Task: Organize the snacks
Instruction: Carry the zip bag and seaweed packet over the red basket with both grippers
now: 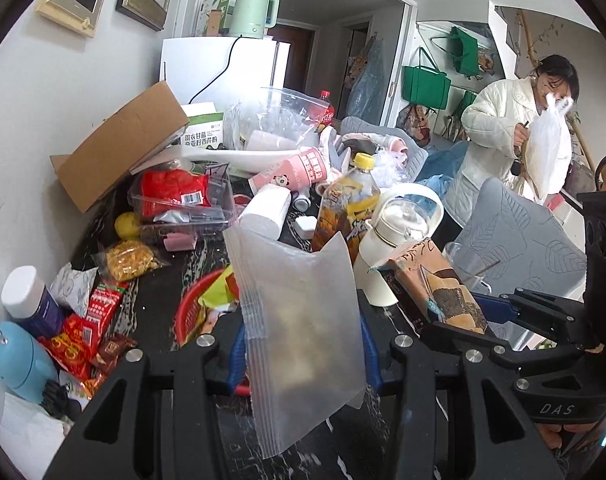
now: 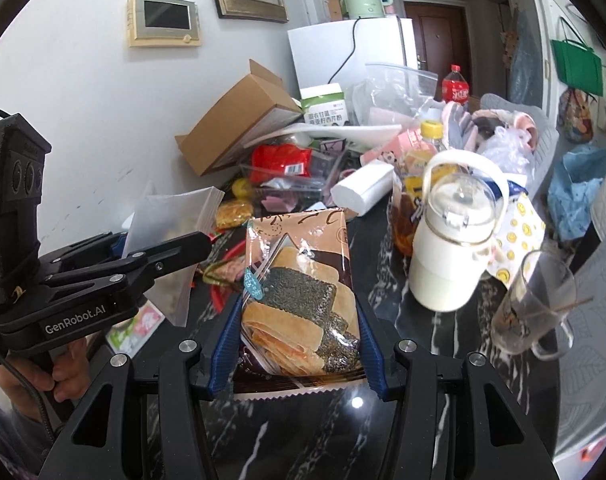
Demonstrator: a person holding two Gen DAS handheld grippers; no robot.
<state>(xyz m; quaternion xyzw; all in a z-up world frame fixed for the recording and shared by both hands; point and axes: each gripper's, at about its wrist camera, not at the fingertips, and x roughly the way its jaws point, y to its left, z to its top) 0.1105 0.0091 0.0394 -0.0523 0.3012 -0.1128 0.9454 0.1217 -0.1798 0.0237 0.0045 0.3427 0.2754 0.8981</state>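
In the left wrist view, the left gripper (image 1: 303, 344) is closed part way on a frosted plastic bag (image 1: 299, 320), with the blue pads pressing its two side edges. The bag stands upright between the fingers, raised above the dark counter (image 1: 163, 300); its long axis runs up and away from the camera, and its notched top edge points toward the clutter behind. Below it a red basket (image 1: 191, 308) lies on the counter, holding some packets. At the right of this view the right gripper (image 1: 455, 308) carries a brown snack pack (image 1: 435, 284).

In the right wrist view, the right gripper (image 2: 299, 344) is also closed part way, on the snack pack (image 2: 299, 292), gripped by its two long sides near the lower end. The pack lies flat between the fingers, picture side up, long axis straight ahead, the top seam pointing toward the far pile. It hangs above the counter (image 2: 383, 420), just left of a white bottle (image 2: 451, 248) and a glass mug (image 2: 535, 312). The left gripper (image 2: 171, 248) with the frosted bag (image 2: 171, 224) is at the left.

It seems both packs are being carried to a place of sorting. To do it well, the person should keep both grips firm, hold the two packs apart, and pass the pack clear of the bottle and the mug, which could tip easily.
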